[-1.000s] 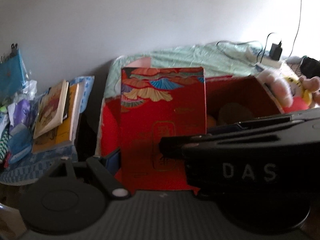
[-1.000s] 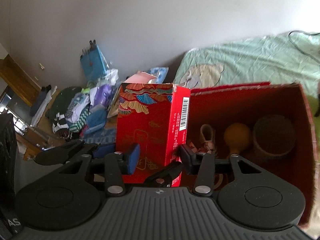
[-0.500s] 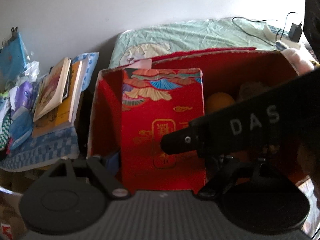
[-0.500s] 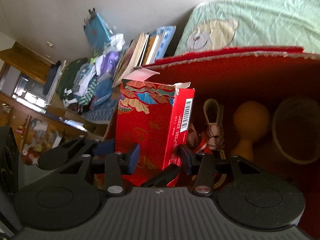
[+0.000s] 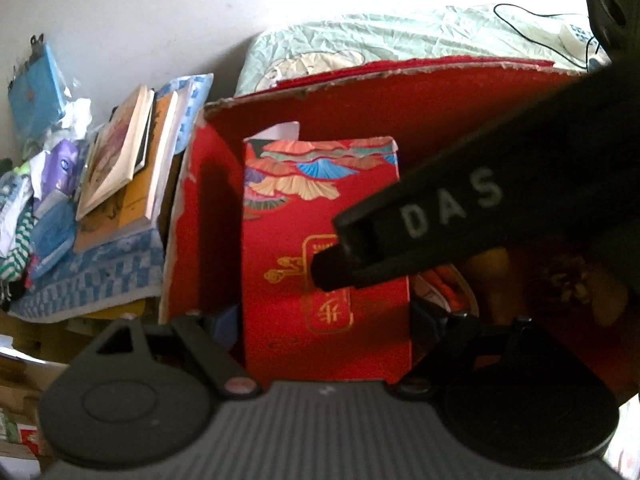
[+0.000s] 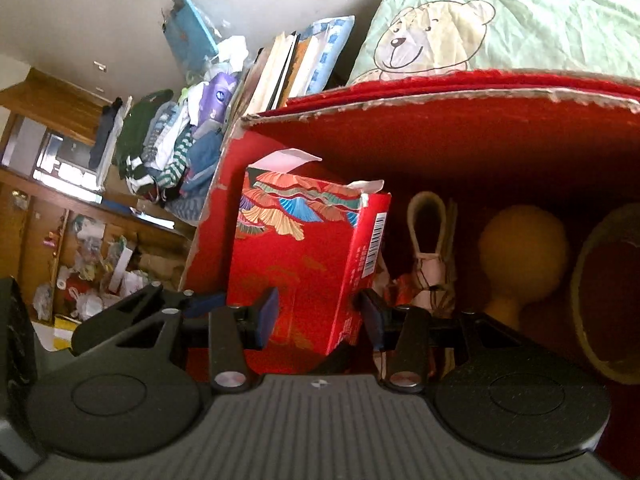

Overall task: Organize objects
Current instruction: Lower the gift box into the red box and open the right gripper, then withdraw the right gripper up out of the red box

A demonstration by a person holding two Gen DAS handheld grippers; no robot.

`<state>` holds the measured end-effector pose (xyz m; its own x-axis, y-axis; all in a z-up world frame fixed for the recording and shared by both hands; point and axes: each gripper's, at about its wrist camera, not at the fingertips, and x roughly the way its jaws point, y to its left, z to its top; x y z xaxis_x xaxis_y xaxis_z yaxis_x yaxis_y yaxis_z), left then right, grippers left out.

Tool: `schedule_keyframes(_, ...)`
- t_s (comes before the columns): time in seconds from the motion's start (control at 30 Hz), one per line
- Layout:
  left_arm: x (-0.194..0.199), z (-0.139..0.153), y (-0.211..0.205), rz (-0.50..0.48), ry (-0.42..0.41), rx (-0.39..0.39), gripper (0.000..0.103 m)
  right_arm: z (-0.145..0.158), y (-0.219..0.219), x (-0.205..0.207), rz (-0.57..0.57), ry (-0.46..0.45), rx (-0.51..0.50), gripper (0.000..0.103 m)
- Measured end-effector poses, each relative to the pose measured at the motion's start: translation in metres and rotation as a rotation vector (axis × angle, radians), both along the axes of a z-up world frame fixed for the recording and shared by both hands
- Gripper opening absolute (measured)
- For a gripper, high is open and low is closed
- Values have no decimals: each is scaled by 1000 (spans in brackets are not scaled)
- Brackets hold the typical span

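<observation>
Gripping a red gift carton (image 6: 304,264) between blue-padded fingers (image 6: 267,312), the right gripper (image 6: 316,316) holds it upright inside the left end of a large red storage box (image 6: 440,120), its jaws closed to the carton's width on the near lower part. The left gripper (image 5: 326,344) also has the carton (image 5: 320,240) between its fingers, though whether its pads press the sides cannot be told; the right tool's black body (image 5: 460,216) crosses that view. The step in hand appears to be setting the carton down in the box; the next move likely calls for lowering it until it stands on the floor, close to the left wall, then opening the jaws without tipping it. The right view alone shows what lies right of the carton: a cream strap (image 6: 430,248), an orange round-headed object (image 6: 520,248) and a round container (image 6: 608,300). The left view alone shows cables (image 5: 540,16) on the far green bedding (image 5: 400,36); books (image 5: 128,168) lean outside the box.
</observation>
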<state>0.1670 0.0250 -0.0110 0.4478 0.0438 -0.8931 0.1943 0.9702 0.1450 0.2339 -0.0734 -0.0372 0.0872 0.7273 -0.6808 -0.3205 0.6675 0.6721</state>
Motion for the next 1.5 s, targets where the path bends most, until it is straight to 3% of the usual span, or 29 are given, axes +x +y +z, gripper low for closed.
schedule_keyframes(0.43,3,-4,-2,-27,16,-7,85,-10,-5,10,-58,39,-28,50)
schedule_keyframes(0.57,5,-4,0,-39,20,-23,88,-11,-8,11,-87,34,-46,44)
schedule_keyframes(0.83,8,-3,3,-47,13,-30,89,-14,-17,12,-118,31,11,45)
schedule_keyframes(1.2,11,-1,3,-49,7,-47,90,-13,-17,12,-140,25,-2,44)
schedule_keyframes(1.33,11,1,4,-60,-2,-59,90,-9,-13,11,-141,-2,-44,44)
schedule_keyframes(1.5,9,6,3,-62,-11,-78,90,5,-4,4,-141,-96,-174,44)
